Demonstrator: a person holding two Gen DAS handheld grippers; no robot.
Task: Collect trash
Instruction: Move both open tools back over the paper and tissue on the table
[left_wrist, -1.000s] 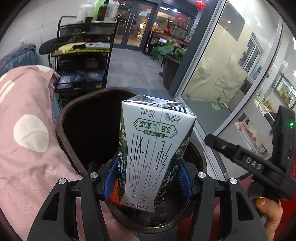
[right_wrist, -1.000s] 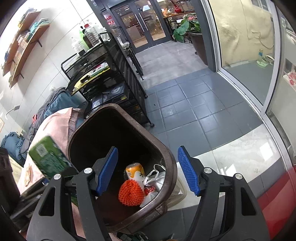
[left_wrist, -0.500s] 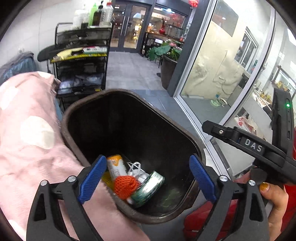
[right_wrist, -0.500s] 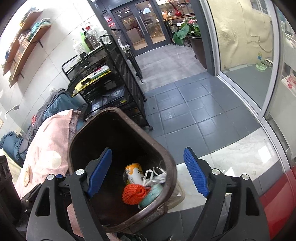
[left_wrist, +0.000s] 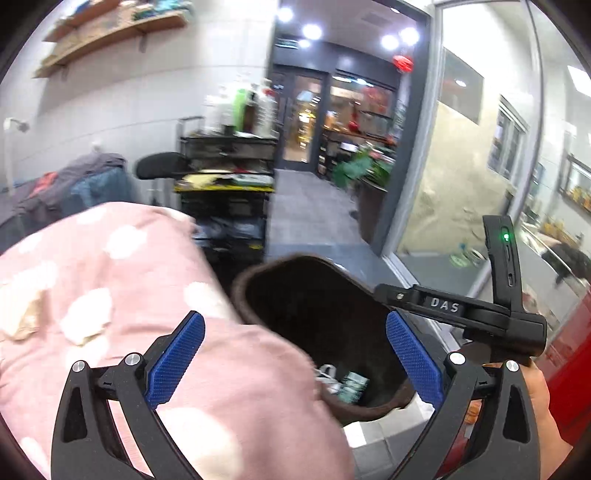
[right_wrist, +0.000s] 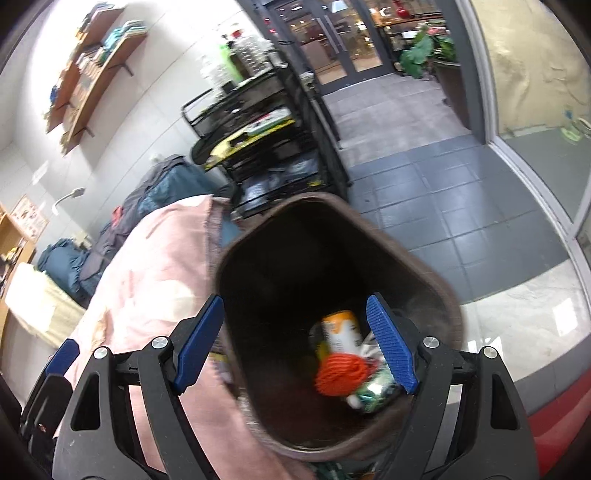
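- Left wrist view: the left gripper (left_wrist: 293, 363) is empty, its jaws opening to full width with nothing between the blue pads; behind the gap lie the pink spotted cloth (left_wrist: 122, 295) and the near rim of the brown bin (left_wrist: 314, 291).
- The bin lies ahead of and below this gripper, slightly to its right, with its mouth facing up toward the camera. The pink cloth covers the bin's left edge in this view.
- In the right wrist view, the right gripper (right_wrist: 295, 343) stands fairly wide and also holds nothing; it hangs almost straight over the bin's mouth, so the right hand is the nearer of the two to the bin.
- Collected trash sits at the bottom of the bin: an orange mesh ball (right_wrist: 341, 374), an orange-and-white can (right_wrist: 341, 332) lying behind it, and a green carton (right_wrist: 376, 391) on its side just beside the ball. All are well below the rim.
- No loose trash shows in either view, so I judge the next piece must be sought elsewhere.
- Edges to mind: the bin's hard rim right under both grippers, the other gripper's body (left_wrist: 476, 314) close on the left one's right, and the black shelf cart (right_wrist: 280, 147) beyond the bin.
- Open room lies over the grey tiled floor (right_wrist: 443, 192) to the right.
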